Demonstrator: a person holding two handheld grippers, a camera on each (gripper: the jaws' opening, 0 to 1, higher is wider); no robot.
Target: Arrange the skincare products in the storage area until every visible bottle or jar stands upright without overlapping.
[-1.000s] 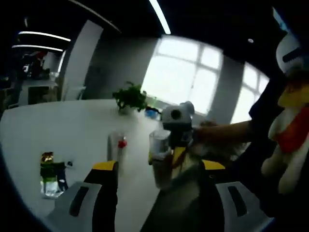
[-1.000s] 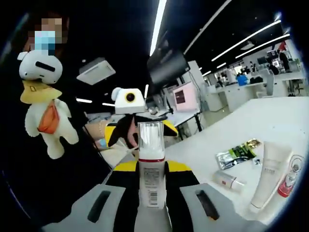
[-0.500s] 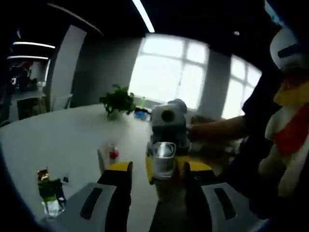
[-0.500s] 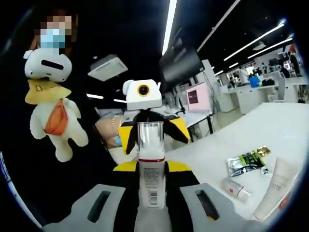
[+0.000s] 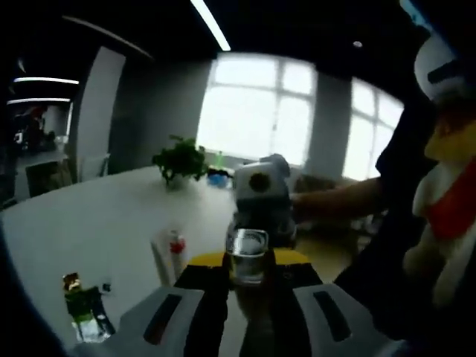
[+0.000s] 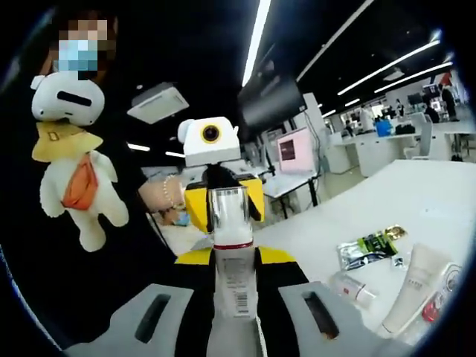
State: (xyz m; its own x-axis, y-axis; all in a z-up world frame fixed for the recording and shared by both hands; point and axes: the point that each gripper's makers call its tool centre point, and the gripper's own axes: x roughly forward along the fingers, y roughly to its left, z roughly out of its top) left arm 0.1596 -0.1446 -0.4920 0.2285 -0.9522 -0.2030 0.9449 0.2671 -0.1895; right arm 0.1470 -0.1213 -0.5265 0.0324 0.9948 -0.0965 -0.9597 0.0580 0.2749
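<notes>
Left gripper view: both grippers met at one bottle above the white table (image 5: pixel 97 223).
The left gripper (image 5: pixel 248 269) had its jaws closed in on the bottle's clear cap (image 5: pixel 246 255), with the right gripper facing it from behind.

Right gripper view: the right gripper (image 6: pixel 235 262) was clamped on the bottle (image 6: pixel 233 277), held upright off the table; a white tube (image 6: pixel 413 286), a small bottle (image 6: pixel 352 286) and a green sachet (image 6: pixel 367 247) lay flat on the tabletop to the right.

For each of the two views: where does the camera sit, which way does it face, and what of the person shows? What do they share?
Left gripper view: rides the left tool, facing the windows; a forearm shows.
Right gripper view: rides the right tool, facing the office; a hand shows.
Shared: the bottle, gripped by both tools, the white table, and a plush toy.
</notes>
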